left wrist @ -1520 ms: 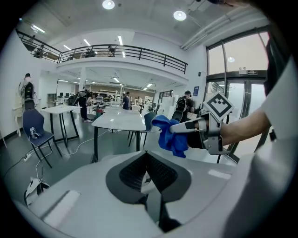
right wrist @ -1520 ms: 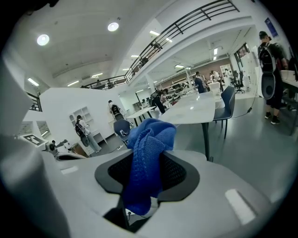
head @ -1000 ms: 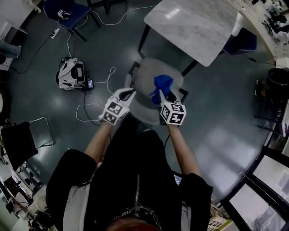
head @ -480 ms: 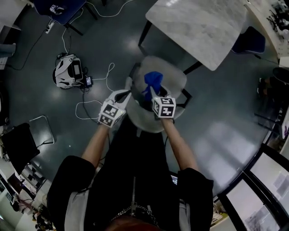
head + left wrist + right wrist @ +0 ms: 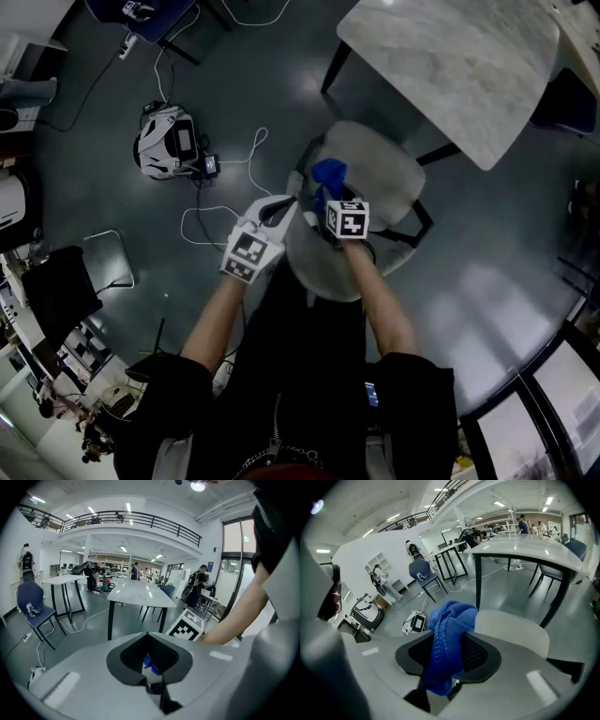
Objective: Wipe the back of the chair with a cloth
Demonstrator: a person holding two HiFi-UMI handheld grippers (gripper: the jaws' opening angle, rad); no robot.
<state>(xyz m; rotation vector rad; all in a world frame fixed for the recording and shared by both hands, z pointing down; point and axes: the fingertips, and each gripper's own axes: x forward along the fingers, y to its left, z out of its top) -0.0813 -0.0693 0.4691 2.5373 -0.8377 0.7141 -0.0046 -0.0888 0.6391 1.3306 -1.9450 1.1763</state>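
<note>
A light grey chair (image 5: 375, 169) stands in front of me, its curved back (image 5: 319, 267) nearest my body. A blue knitted cloth (image 5: 328, 173) hangs from my right gripper (image 5: 328, 193), which is shut on it over the left part of the chair back. In the right gripper view the cloth (image 5: 447, 639) drapes between the black pads, with the chair (image 5: 511, 627) just beyond. My left gripper (image 5: 284, 207) sits close to the left of the cloth, jaws together and empty. A sliver of blue cloth (image 5: 151, 663) shows past them, beside the right gripper's marker cube (image 5: 187, 626).
A marble-topped table (image 5: 450, 56) stands just beyond the chair. On the floor to the left lie a white device (image 5: 167, 141) and white cables (image 5: 220, 183). A blue chair (image 5: 30, 603) and more tables (image 5: 140, 592) stand farther off, with people in the distance.
My right gripper has carried the cloth leftward across the chair back, ending close beside the left gripper. My head view has shifted, so the chair sits further right.
</note>
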